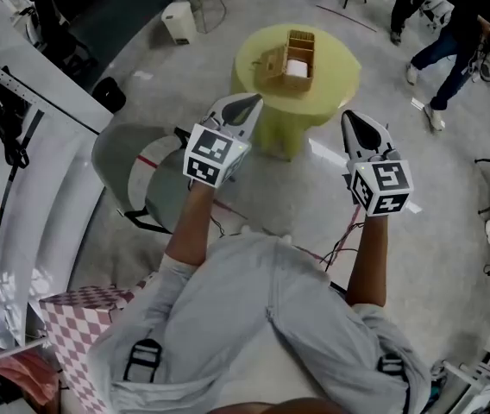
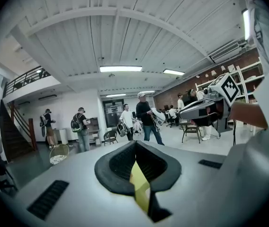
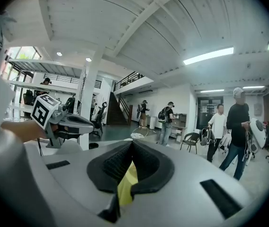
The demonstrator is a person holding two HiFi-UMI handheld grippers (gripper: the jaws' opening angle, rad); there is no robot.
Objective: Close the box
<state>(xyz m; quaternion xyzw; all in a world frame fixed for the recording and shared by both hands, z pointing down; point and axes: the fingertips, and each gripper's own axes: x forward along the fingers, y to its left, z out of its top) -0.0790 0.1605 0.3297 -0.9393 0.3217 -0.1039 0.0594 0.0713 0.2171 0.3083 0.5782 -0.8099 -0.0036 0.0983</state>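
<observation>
**No legible writing in view**

No word, number, brand or sign can be read in any view. The left cube (image 1: 215, 155) on the left gripper (image 1: 247, 103) and the right cube (image 1: 381, 188) on the right gripper (image 1: 356, 123) bear only black-and-white square markers (patterns, not letters or digits).

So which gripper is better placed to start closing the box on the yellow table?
Left, probably. In the head view the left gripper shows nearer the box than the right gripper. Both are shut and empty.
</observation>
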